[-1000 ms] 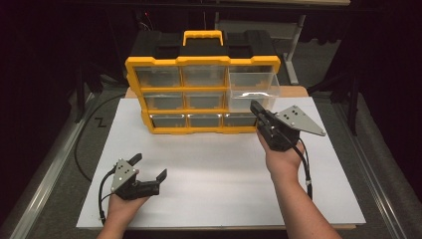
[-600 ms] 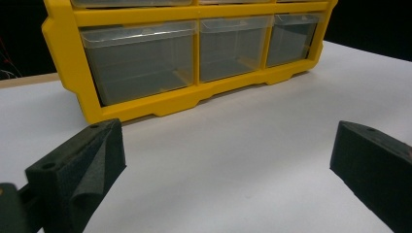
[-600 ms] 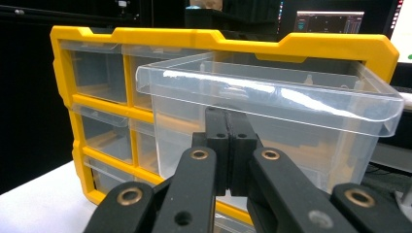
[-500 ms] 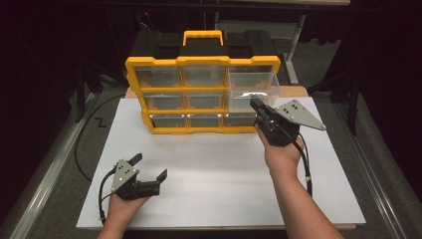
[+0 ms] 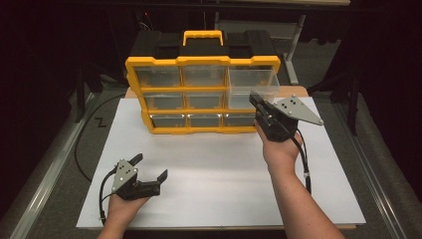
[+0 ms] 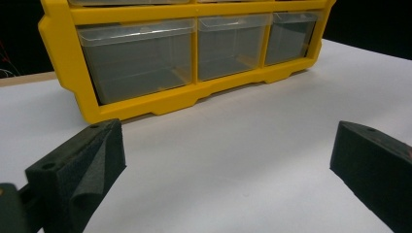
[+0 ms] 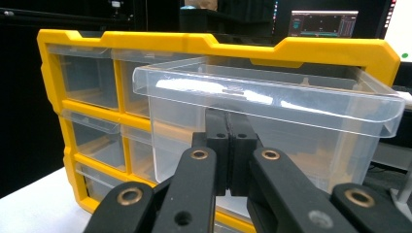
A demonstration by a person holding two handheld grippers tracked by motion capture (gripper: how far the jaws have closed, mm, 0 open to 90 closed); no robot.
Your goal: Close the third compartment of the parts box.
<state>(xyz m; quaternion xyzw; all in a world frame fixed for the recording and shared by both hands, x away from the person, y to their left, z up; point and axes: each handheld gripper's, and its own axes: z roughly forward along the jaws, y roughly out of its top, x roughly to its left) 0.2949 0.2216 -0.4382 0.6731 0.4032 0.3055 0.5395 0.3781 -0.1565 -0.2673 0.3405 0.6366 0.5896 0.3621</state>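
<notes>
A yellow organizer (image 5: 201, 62) with clear drawers stands upright at the back of the white tabletop (image 5: 219, 179). Its top-right drawer (image 5: 251, 79) sticks out partway. My right gripper (image 5: 255, 99) is shut, with nothing between its jaws. In the right gripper view its tips (image 7: 228, 121) sit against the front of that clear drawer (image 7: 272, 97), just below the lip. My left gripper (image 5: 150, 167) is open near the front left of the table, well short of the organizer. In the left gripper view it (image 6: 228, 160) faces the bottom row of the yellow organizer (image 6: 145, 104), jaws wide apart and bare.
The organizer has a yellow carry handle (image 5: 202, 36) and a black top. Metal rails run along the table's left (image 5: 45, 169) and right sides. A black cable (image 5: 82, 144) loops at the left. Bare white surface lies between the two hands.
My right gripper has crept slightly farther away, toward the pulled-out drawer. The left gripper has stayed where it was.
</notes>
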